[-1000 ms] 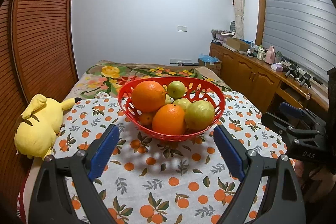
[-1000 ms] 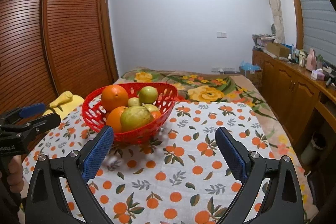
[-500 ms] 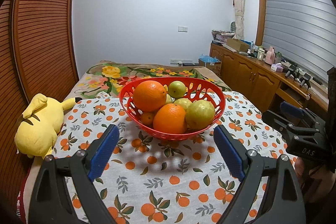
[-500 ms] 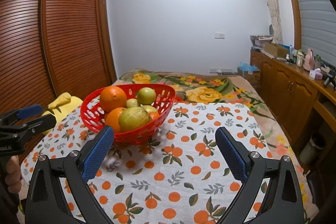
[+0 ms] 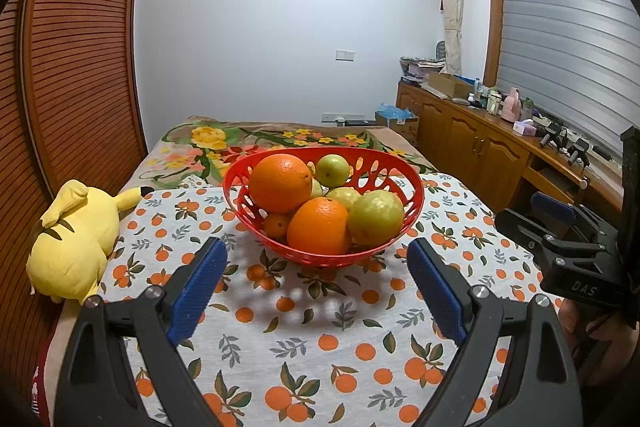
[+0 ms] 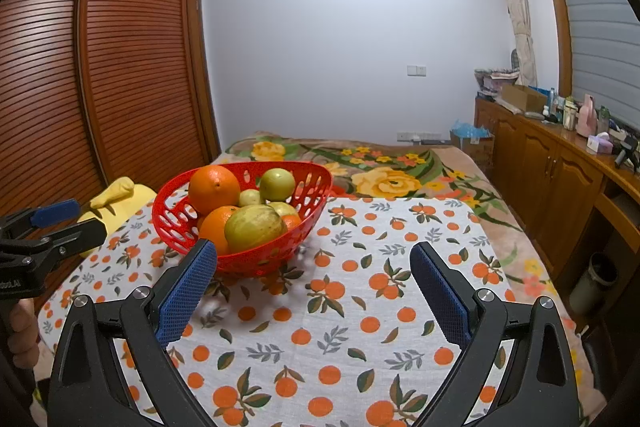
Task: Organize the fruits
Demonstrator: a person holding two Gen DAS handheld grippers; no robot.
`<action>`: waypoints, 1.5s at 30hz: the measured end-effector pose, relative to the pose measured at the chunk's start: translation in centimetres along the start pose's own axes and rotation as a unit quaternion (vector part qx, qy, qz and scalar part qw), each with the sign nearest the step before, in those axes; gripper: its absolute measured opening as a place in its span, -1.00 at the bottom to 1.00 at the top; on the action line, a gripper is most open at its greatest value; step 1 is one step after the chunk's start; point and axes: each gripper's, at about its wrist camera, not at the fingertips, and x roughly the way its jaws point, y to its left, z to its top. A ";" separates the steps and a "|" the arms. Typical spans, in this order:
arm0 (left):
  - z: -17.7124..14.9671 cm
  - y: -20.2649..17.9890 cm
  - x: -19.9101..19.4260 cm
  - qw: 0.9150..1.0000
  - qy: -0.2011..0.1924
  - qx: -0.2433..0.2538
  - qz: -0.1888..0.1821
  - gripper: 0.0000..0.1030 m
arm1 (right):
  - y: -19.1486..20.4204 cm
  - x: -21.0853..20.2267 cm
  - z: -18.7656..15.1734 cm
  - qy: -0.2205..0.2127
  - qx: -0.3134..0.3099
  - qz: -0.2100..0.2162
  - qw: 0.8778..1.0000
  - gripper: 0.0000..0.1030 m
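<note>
A red perforated basket [image 5: 394, 171] [image 6: 172, 231] stands on the orange-print cloth. It holds a big orange on top [image 5: 281, 183] [image 6: 214, 183], a second orange [image 5: 319, 225] [image 6: 214, 225], a large green-yellow fruit [image 5: 376, 213] [image 6: 255, 228], a small green fruit [image 5: 332, 170] [image 6: 277, 184] and smaller ones underneath. My left gripper [image 5: 316, 285] is open and empty, just short of the basket. My right gripper [image 6: 314, 287] is open and empty, to the basket's right; its left pad [image 6: 188, 291] overlaps the basket's front rim in view.
A yellow plush toy [image 5: 72, 239] [image 6: 116, 193] lies at the cloth's left edge. A floral blanket [image 6: 392, 179] lies behind. A wooden wardrobe [image 6: 100, 75] is on the left, a wooden cabinet [image 6: 560, 167] with clutter on the right.
Both grippers have moved slightly closer to the basket; it sits a little larger and lower in both views. Jaws stay open.
</note>
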 end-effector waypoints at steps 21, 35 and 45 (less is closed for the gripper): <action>0.0 -0.1 -0.1 1.000 -0.002 0.001 -0.001 0.80 | -0.1 -0.1 0.0 -0.001 0.000 0.000 1.000 0.92; 0.3 -0.3 -0.4 1.000 -0.004 0.002 -0.003 0.80 | -0.1 -0.1 0.0 -0.001 0.000 0.000 1.000 0.92; 0.5 -0.4 -0.4 1.000 -0.005 0.002 -0.004 0.80 | -0.1 -0.2 0.0 -0.002 -0.001 -0.001 1.000 0.92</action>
